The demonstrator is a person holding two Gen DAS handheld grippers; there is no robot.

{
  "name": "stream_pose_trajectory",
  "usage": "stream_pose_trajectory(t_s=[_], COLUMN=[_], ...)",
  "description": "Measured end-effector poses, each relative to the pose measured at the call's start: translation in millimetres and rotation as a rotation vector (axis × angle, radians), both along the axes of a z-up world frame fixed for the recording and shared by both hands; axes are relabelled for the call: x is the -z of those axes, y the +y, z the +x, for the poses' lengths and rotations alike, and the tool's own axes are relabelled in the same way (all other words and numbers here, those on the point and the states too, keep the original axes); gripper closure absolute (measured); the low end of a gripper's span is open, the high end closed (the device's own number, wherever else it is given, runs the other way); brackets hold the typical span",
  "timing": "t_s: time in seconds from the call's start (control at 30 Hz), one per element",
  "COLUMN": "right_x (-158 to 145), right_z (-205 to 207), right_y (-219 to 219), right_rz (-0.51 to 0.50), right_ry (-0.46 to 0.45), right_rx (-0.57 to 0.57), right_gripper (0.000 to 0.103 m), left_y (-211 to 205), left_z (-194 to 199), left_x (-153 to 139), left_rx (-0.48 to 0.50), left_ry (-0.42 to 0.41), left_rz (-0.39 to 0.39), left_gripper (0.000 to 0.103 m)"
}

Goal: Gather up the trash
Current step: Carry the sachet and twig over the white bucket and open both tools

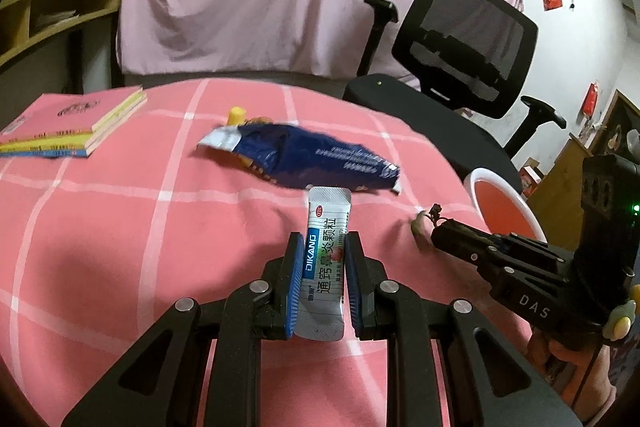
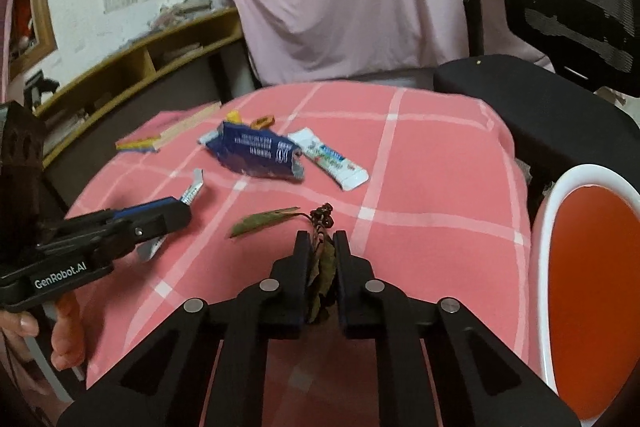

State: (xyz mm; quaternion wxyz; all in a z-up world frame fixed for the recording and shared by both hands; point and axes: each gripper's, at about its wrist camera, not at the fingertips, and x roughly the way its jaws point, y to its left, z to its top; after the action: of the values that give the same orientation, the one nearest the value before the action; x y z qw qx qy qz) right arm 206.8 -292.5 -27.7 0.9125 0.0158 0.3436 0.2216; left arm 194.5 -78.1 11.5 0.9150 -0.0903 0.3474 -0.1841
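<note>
While clamped on a sachet [image 1: 326, 259] and dried leaves [image 2: 322, 267], both tongs [image 1: 320, 247] [image 2: 321, 247] near the bin rim [image 2: 548, 219].

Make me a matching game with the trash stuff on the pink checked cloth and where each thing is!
Things:
1. white medicine sachet with blue DIKANG band
2. dried brown leafy twig
3. crumpled dark blue snack wrapper
4. stack of pink and yellow books

Places:
A. lying loose in the middle of the cloth
B. clamped in the right gripper
C. at the far left corner of the cloth
D. clamped in the left gripper

Pairs: 1-D, 2-B, 3-A, 4-C
</note>
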Motion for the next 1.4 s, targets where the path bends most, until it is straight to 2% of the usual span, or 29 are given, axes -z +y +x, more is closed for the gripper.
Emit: stream_pose_trajectory(t_s=[0.13, 0.3, 0.43, 0.73, 0.8, 0.93, 1.13, 1.27, 1.4], right_x=[-12, -27, -39, -48, -47, -36, -25, -20, -16], right_z=[-9, -27, -42, -65, -66, -63, -65, -64, -64], right_y=[-14, -46, -72, -115, -125, -149, -175, -183, -188], right_rz=[0.061, 0.149, 0.154, 0.143, 0.144, 0.151, 0.169, 0.161, 0.16], right_ry=[-0.081, -0.213, -0.343, -0.508, -0.511, -0.459, -0.406, -0.376, -0.349], right_rx=[0.049, 0.168, 0.287, 0.51, 0.552, 0.628, 0.718, 0.745, 0.765], right_gripper=[0.095, 0.095, 0.095, 0.094, 0.094, 0.094, 0.094, 0.093, 0.093], left_y=[-13, -41, -67, -135, -153, -185, -224, -241, -247], left_z=[-4, -10, -12, -8, -6, 1, 13, 26, 39], left_x=[-12, -30, -41, -56, -57, -54, -47, -37, -30], left_rx=[0.016, 0.06, 0.112, 0.261, 0.301, 0.389, 0.484, 0.521, 0.552], left_ry=[-0.064, -0.157, -0.218, -0.339, -0.357, -0.367, -0.339, -0.249, -0.139], left_rz=[0.008, 0.037, 0.063, 0.084, 0.083, 0.095, 0.102, 0.097, 0.044], left_gripper=[0.086, 0.086, 0.086, 0.086, 0.086, 0.086, 0.086, 0.086, 0.086])
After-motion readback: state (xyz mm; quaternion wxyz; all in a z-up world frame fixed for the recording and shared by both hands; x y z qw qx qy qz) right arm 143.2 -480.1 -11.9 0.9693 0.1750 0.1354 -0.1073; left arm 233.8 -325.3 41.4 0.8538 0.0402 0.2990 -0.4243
